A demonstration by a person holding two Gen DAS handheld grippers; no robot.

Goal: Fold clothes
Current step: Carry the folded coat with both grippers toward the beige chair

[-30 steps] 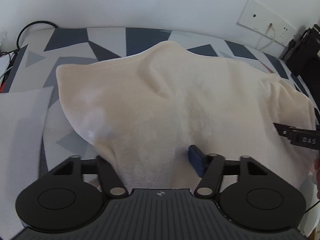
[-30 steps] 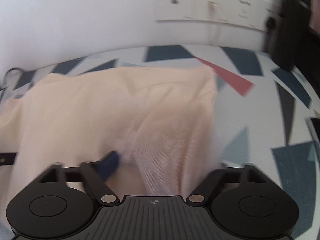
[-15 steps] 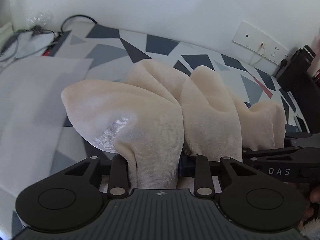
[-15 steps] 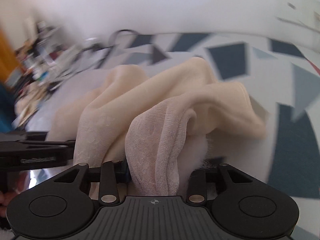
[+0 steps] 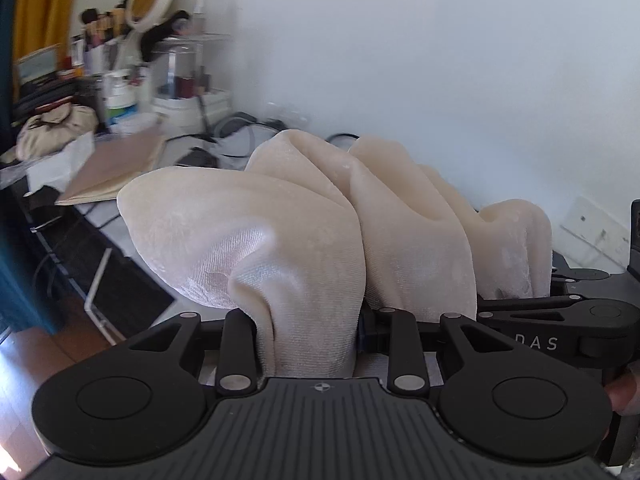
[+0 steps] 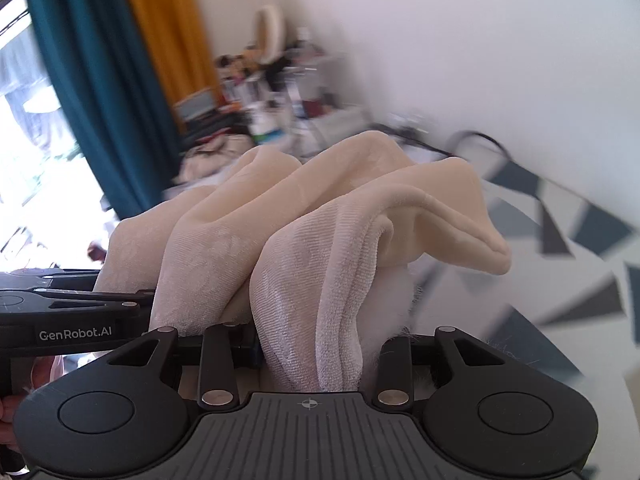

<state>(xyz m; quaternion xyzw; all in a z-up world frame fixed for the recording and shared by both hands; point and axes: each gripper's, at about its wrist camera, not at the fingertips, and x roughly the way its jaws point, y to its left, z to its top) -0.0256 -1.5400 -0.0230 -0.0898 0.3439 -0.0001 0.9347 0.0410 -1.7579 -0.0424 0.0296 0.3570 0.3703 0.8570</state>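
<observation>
Up close, the left tool (image 5: 316,336) and the right tool (image 6: 316,356) each pinch a bunched edge of one cream garment (image 5: 280,232), jaws narrow, lifted above the patterned surface (image 6: 592,232) beyond.

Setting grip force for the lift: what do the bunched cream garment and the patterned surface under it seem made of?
Cream garment: seemingly soft velour-like knit, with fine ribbing, sheen and fuzzy edges, clamped in both the left gripper and right gripper. Patterned surface: likely matte printed fabric with grey-blue triangles; too blurred to confirm.
</observation>
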